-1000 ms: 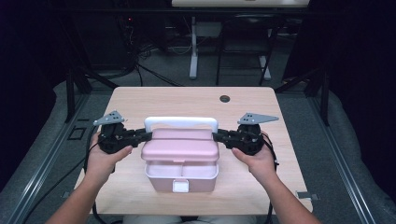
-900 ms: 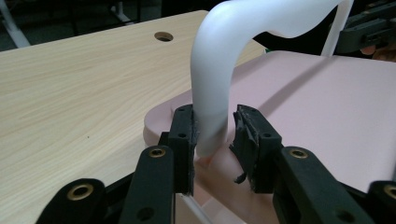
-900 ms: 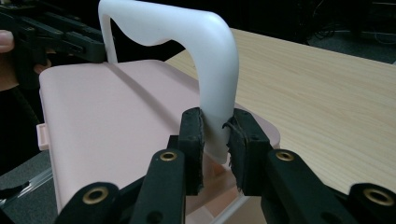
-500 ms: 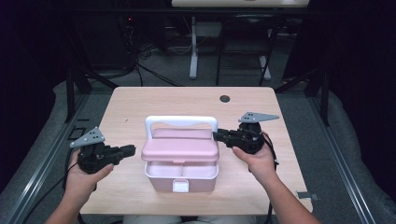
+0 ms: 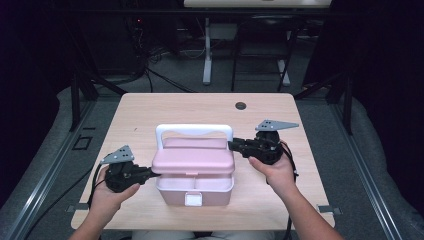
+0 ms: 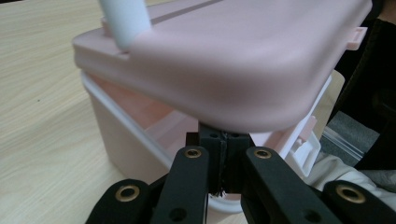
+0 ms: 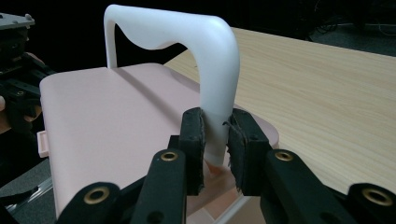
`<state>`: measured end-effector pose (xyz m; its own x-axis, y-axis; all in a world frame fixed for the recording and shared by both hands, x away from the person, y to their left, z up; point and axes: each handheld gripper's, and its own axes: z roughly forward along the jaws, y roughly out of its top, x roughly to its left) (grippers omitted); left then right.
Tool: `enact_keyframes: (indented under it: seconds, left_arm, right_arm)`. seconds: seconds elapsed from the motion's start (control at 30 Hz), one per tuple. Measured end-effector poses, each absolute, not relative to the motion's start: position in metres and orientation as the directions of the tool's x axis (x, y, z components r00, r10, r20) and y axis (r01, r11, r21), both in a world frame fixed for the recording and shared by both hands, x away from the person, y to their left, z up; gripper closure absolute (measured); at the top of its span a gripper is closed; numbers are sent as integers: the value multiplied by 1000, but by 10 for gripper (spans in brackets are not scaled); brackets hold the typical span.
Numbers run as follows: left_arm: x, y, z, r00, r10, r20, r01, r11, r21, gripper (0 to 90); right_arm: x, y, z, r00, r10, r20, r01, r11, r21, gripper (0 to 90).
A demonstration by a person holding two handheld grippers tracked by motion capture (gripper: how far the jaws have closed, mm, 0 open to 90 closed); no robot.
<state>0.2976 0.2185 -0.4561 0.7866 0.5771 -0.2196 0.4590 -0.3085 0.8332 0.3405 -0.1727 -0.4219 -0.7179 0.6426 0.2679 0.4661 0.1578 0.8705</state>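
Observation:
A pink box (image 5: 194, 186) with a pink lid (image 5: 192, 160) and an upright white handle (image 5: 194, 129) stands on the table near its front edge. My right gripper (image 5: 232, 145) is shut on the handle's right post (image 7: 215, 121), with both pads pressed on it (image 7: 215, 126). At the box's left side, my left gripper (image 5: 152, 173) has just been closing and is shut with nothing between its jaws. Its tips (image 6: 223, 140) sit under the lid's edge (image 6: 243, 60). There the lid stands slightly up from the base (image 6: 126, 140), with a gap showing.
The box rests on a light wooden table (image 5: 150, 110) with a small black hole (image 5: 240, 105) near its far edge. Bare tabletop lies behind the box and on both sides. Dark floor, cables and stand legs surround the table.
My left gripper left the box's upper left side, dropped toward the front left, then came back in under the lid's edge, jaws closing. The right gripper kept still on the handle.

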Motion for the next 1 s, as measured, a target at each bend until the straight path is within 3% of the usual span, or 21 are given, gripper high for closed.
enact_keyframes:
  seconds: [0.63,1.0]
  left_arm:
    - [298,212,-448,797,573,-190,445,-345,826,898]
    - [308,210,-430,790,586,-179,437,-334,835,896]
  right_arm:
    - [335,-188,-428,-685,679,265,468,131,874,740]
    - [306,-195,-437,-688,700,193,432,180,884,837]
